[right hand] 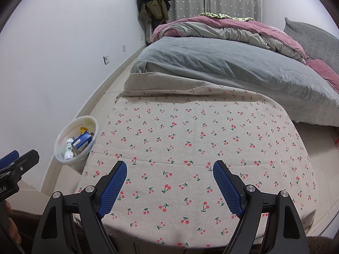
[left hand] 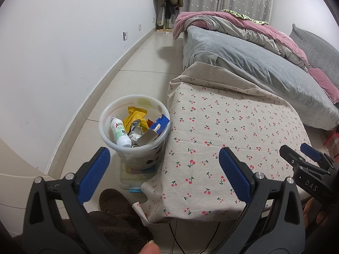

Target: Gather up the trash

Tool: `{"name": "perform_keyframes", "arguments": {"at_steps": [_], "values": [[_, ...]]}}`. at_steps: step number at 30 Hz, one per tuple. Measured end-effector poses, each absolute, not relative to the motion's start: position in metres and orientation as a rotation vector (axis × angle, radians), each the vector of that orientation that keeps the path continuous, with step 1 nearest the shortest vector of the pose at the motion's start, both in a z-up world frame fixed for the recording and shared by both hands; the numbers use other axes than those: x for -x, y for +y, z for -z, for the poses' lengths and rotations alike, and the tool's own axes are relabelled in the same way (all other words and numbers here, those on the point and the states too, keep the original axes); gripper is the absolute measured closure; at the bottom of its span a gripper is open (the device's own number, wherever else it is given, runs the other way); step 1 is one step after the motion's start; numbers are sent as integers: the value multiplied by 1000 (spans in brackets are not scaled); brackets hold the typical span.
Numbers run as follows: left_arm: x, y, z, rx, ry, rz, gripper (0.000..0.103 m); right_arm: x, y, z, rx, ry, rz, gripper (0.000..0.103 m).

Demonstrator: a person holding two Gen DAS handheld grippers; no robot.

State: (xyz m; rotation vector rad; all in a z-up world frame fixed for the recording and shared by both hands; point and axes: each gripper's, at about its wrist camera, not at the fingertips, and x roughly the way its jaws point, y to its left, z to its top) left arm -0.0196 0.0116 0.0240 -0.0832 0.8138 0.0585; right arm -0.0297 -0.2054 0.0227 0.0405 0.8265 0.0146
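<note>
Trash bin [left hand: 135, 131] on floor, left of cherry-print tablecloth [right hand: 190, 139], ahead of left gripper [left hand: 163, 165]; right gripper [right hand: 169, 182] over cloth. Both wide open, empty.

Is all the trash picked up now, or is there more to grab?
It looks nearly or fully done. The bin on the floor already holds a white bottle, yellow wrapper and blue box. Both the left gripper and right gripper are open and empty. No trash shows on the cherry tablecloth.
</note>
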Motion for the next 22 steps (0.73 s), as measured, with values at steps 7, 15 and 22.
{"name": "perform_keyframes", "arguments": {"at_steps": [7, 15, 22], "values": [[19, 14, -22, 87, 816, -64, 1, 30, -206, -23, -40, 823, -18, 18], [17, 15, -20, 83, 818, -67, 1, 30, -207, -23, -41, 822, -22, 18], [18, 14, -22, 71, 810, -50, 1, 28, -203, -25, -44, 824, -36, 18]]}}
